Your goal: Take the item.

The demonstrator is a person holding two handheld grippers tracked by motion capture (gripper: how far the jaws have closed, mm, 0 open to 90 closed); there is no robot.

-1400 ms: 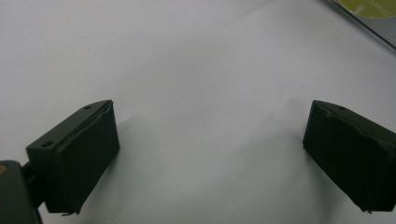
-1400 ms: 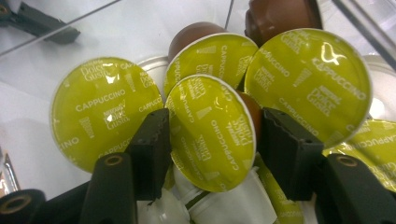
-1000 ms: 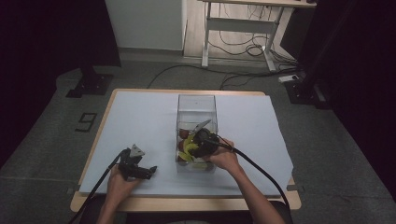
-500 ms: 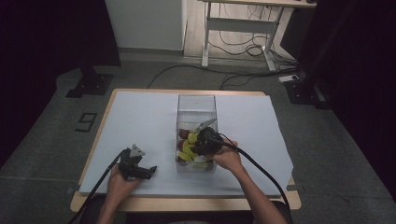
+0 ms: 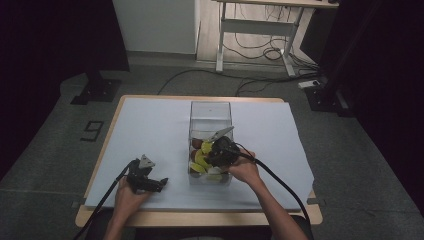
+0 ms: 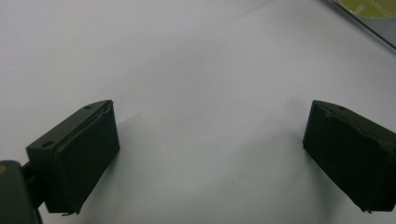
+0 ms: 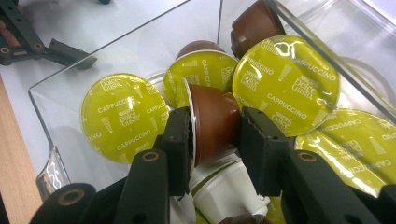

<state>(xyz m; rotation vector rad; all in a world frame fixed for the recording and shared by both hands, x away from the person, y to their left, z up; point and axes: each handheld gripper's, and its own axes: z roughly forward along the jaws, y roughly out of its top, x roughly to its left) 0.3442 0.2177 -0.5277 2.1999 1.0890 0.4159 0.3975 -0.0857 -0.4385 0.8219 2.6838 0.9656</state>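
Clear plastic box (image 5: pixel 210 112) stands mid-table on the white sheet (image 5: pixel 150 130). Right gripper (image 7: pixel 212 130) reaches inside it; its jaws have just been closing and now pinch a brown coffee capsule (image 7: pixel 212 123) lying on its side, pads pressing both flanks. Yellow-lidded cappuccino capsules (image 7: pixel 286 77) lie around it, at the box's near end. Left gripper (image 6: pixel 210 154) rests left of the box on the sheet, jaws spread wide, nothing between them

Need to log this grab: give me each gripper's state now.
Left gripper: open, nothing between its jaws, over the white table cover.
Right gripper: jaws just closing, shut on a brown coffee capsule in the clear box.
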